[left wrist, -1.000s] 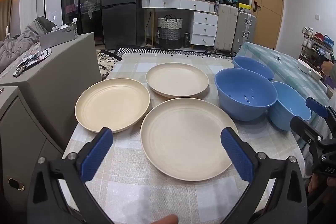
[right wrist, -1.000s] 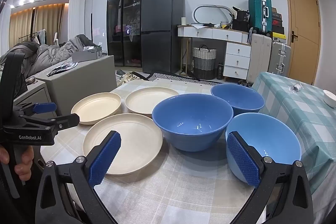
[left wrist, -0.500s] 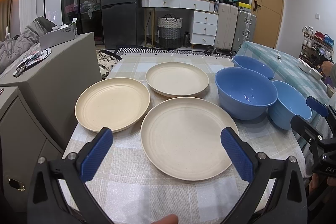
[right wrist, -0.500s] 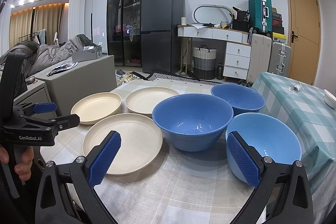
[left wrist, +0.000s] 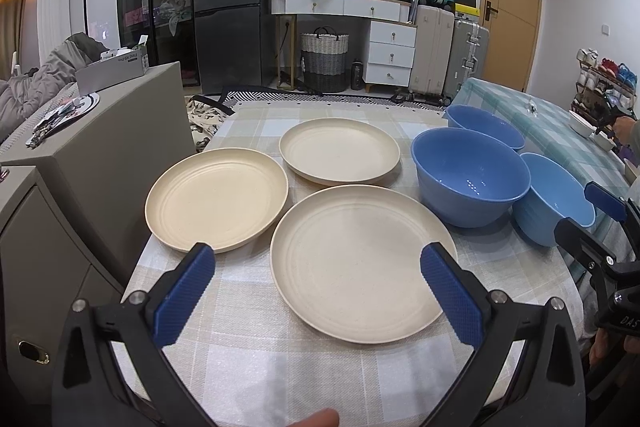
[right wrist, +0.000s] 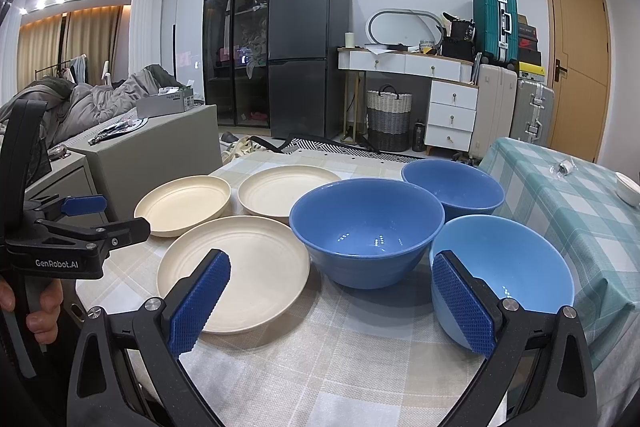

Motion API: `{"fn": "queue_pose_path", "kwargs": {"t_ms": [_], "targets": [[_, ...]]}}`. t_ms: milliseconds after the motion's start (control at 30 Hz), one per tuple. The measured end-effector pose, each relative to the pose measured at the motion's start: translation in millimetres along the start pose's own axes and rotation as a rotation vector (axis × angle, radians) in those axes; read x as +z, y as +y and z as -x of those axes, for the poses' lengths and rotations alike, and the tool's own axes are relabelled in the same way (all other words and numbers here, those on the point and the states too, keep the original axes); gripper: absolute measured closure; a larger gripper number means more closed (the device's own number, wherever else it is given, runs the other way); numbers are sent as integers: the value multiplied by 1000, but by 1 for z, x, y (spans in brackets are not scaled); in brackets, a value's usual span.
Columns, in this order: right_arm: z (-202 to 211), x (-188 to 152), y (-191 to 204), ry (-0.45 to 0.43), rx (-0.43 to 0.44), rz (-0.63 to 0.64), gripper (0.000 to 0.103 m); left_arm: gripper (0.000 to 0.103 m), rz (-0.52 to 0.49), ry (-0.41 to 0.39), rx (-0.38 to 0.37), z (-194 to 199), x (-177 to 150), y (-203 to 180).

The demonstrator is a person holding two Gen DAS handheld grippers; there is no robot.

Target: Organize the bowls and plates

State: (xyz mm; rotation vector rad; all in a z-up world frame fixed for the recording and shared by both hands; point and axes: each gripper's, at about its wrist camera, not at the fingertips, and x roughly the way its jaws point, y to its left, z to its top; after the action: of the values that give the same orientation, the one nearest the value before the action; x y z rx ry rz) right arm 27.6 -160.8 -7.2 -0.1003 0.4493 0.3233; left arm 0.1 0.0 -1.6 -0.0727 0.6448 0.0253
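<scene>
Both tools spread and empty: left tool [left wrist: 318, 269] over the near cream plate [left wrist: 362, 261] at the tabletop [left wrist: 256, 355] near edge, right tool [right wrist: 330, 285] beside the light-blue bowl [right wrist: 516, 263] at right edge.

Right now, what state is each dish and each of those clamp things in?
Left gripper: open, holding nothing.
Right gripper: open, holding nothing.
Near plate: flat, empty, unstacked.
Left plate: flat, empty.
Far plate: flat, empty.
Big bowl: upright, empty.
Far bowl: upright, empty.
Light-blue bowl: upright, empty.

Both tongs, left [left wrist: 318, 283] and right [right wrist: 330, 297], hover with jaws spread wide.
</scene>
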Motion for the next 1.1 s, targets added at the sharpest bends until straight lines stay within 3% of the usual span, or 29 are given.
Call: {"fn": "queue_pose_path", "kwargs": {"t_ms": [500,1100], "targets": [[-1,7,-8,-4,5,0,0,0,-3,-2,7,5,3,4],[-3,55,8,-28,49,45,0,0,22,1,28,13,30,26]]}}
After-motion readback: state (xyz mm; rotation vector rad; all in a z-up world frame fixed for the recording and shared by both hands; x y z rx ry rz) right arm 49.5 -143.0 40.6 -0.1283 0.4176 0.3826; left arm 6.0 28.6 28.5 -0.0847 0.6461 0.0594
